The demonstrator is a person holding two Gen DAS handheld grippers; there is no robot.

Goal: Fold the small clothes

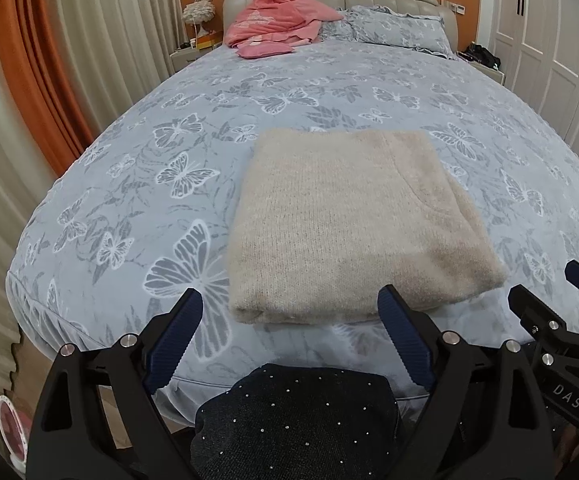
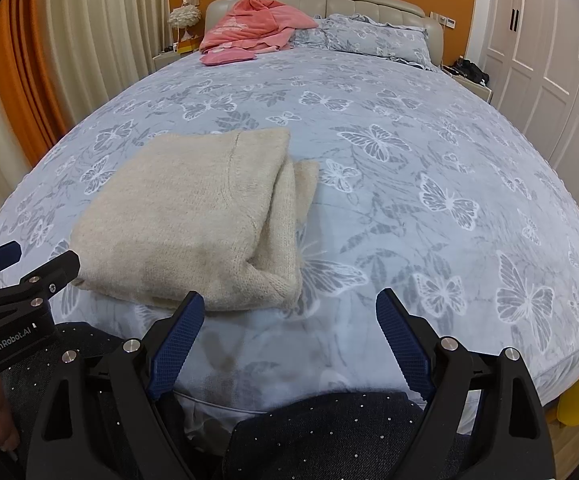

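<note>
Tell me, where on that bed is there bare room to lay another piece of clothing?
The widest bare stretch of bedspread lies right of the folded beige sweater. More runs between the sweater and the pillows. A narrower strip lies left of the sweater. Only the head end is crowded, with a pink garment.

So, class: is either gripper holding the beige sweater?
No: the left gripper and right gripper are open, short of the folded sweater on the bed.
</note>
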